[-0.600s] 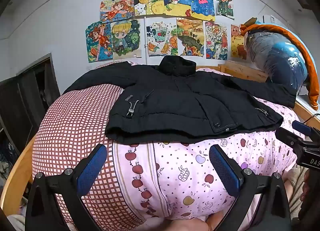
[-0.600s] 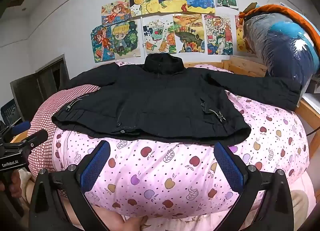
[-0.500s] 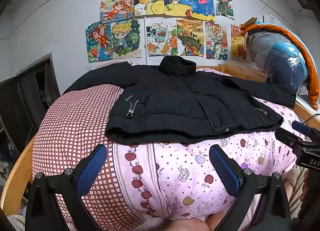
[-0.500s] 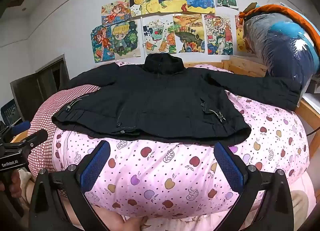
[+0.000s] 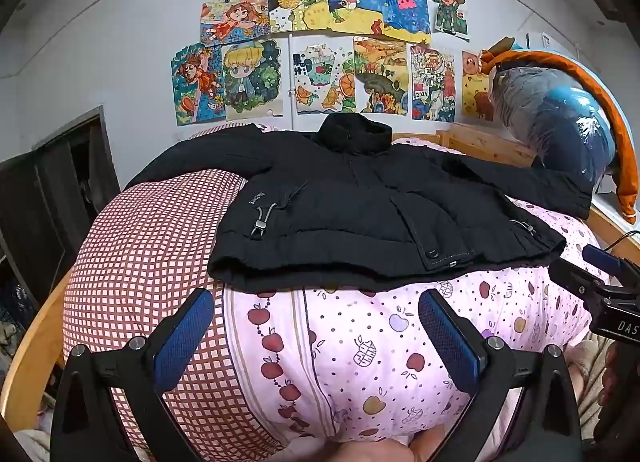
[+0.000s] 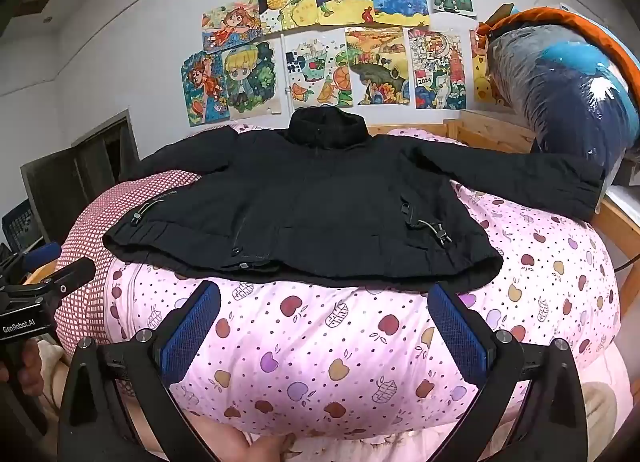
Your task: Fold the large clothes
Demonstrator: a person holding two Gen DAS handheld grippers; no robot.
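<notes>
Left gripper (image 5: 316, 326) wide open, nothing between blue pads, hovering short of hem. Black jacket (image 5: 360, 205) spread flat, front up, sleeves out, collar toward drawings (image 5: 332, 45), on pink apple-print quilt (image 6: 320, 342). Right gripper (image 6: 326, 328) likewise gaping, empty.

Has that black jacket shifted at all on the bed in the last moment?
No. The black jacket lies spread where it was, its collar below the same wall drawings, its hem on the apple-print quilt.
</notes>
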